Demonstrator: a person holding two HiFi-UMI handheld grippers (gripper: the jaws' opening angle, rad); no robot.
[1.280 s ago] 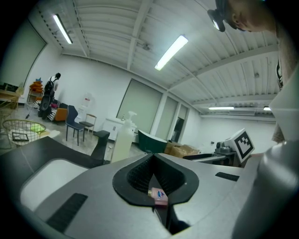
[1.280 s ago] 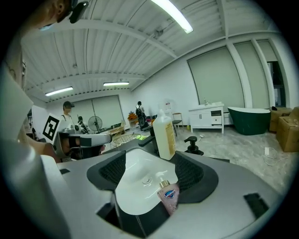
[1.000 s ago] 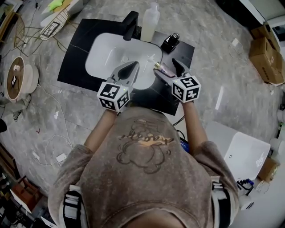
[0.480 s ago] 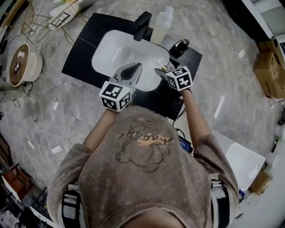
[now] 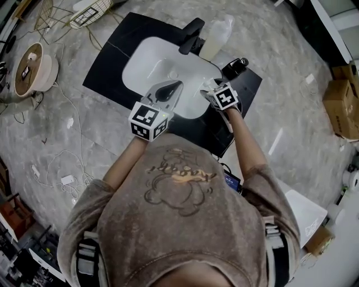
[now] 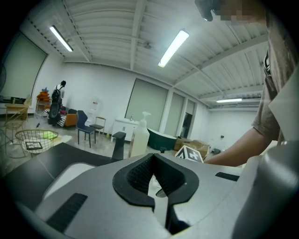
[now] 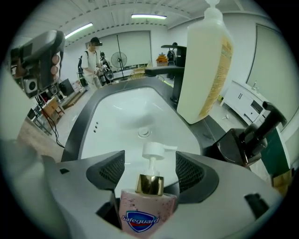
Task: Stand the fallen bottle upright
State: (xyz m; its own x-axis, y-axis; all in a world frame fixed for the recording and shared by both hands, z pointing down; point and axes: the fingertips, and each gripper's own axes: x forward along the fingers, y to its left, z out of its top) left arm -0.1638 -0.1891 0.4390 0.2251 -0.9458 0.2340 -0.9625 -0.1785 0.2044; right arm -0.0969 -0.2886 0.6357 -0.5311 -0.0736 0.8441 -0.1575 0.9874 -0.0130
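A pink Safeguard pump bottle (image 7: pixel 148 207) with a gold collar and white pump lies between the jaws of my right gripper (image 7: pixel 149 163), its pump toward the white basin (image 7: pixel 126 116). The jaws are closing; their pads still stand a little off the pump neck. In the head view my right gripper (image 5: pixel 212 91) tilts steeply down at the basin's right rim and hides the bottle. My left gripper (image 5: pixel 173 87) hovers over the basin's front edge, jaws shut with nothing in them; its tips (image 6: pixel 153 156) meet.
A tall pale soap dispenser (image 5: pixel 216 38) (image 7: pixel 205 65) and a black tap (image 5: pixel 192 35) stand behind the basin. A small black pump jar (image 5: pixel 235 66) sits at the right on the black counter (image 5: pixel 112 61). Cables, a wire basket (image 5: pixel 90 14) and cartons (image 5: pixel 345 106) lie around.
My right gripper has dropped and tipped downward over the pink bottle by the basin's right rim, its jaws narrowing. The left gripper has hardly shifted.
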